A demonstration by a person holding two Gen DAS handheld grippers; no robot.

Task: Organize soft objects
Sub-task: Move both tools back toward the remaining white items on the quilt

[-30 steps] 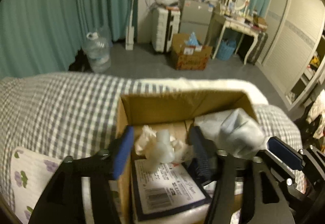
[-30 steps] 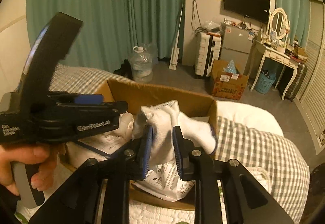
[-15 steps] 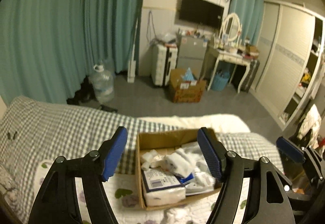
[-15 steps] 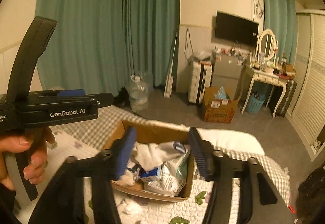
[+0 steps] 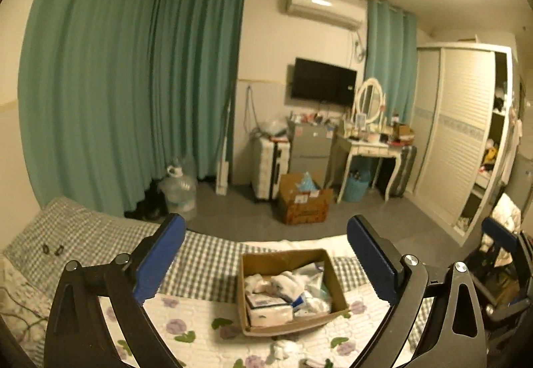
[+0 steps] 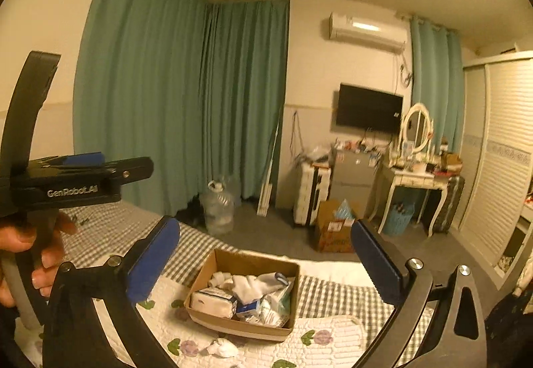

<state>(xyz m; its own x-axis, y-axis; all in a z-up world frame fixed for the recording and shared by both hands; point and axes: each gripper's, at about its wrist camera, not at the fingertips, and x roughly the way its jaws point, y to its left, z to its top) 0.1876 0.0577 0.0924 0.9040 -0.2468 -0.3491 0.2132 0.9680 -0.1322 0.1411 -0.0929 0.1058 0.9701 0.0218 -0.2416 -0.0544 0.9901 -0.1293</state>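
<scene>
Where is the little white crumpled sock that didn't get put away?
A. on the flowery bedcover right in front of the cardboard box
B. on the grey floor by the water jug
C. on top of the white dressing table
A: the white sock lies on the flowery bedcover just in front of the cardboard box, outside it.

On the bed stands one cardboard box holding one wrapped tissue pack and a heap of white soft items too tangled to count, one balled white sock lies outside it, and two grippers are visible.
</scene>
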